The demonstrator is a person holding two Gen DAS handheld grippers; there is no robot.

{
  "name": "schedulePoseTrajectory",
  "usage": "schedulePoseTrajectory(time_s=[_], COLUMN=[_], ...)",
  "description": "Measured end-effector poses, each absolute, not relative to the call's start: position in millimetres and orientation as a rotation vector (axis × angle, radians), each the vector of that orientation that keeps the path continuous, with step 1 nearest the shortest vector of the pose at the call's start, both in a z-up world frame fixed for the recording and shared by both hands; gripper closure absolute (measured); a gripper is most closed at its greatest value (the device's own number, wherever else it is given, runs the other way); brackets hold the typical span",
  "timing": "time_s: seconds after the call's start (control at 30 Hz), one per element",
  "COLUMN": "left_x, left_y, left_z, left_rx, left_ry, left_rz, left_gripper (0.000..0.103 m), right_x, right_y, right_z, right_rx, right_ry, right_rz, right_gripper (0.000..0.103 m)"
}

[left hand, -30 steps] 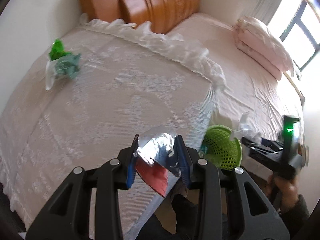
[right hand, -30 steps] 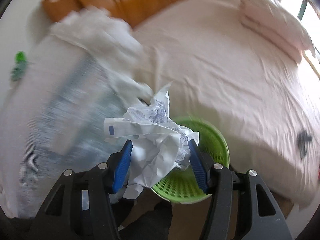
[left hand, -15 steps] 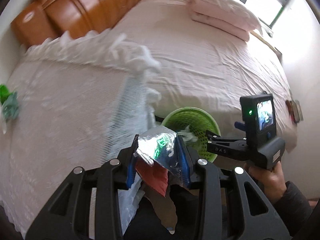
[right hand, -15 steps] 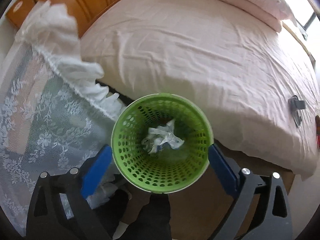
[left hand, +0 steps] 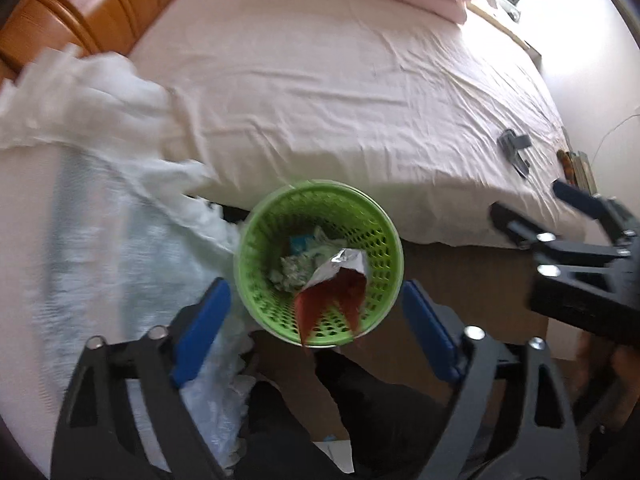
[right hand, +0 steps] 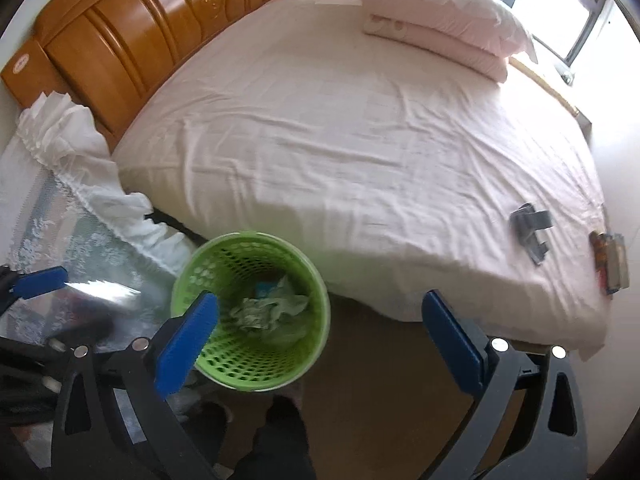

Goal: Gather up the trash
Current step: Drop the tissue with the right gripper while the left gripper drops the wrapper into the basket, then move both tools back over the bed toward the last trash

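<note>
Step in hand: disposal. The left hand-held gripper is opening above the basket, nothing clamped; the wrapper is seen inside the basket, on crumpled paper. The right hand-held gripper, beside the basket, is opening, empty. Further trash must next be sought.

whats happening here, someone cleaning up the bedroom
A person is collecting trash with tongs in each hand, beside a bed. The left tongs are opening over the green basket, and a red and silver wrapper is dropping in onto crumpled paper. The right tongs are opening too, with nothing between them.
</note>
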State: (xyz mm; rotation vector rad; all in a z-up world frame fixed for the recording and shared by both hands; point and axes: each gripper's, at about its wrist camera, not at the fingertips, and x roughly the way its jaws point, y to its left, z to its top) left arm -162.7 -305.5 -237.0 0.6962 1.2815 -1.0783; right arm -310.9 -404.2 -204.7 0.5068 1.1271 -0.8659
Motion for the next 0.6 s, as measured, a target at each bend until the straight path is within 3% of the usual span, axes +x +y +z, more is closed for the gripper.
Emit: schedulePoseTrajectory(time_s=[0.27,0.6], left_x=[-185,-145], left_y=[-319,-298], left_z=[-272,-206], left_rx=[0.706,0.588], left_ry=[1.351,1.213], left_rz=[-1.027,-0.899], left_gripper=[0.013,0.012], right_x=[-331,-300], right_y=[-420,-416], right_z=[-221,-178], right_rx=[0.503,0.487], right_ry=[1.189,1.067], right_rz=[-0.86,-0.768], right_gripper=[0.002,0.002])
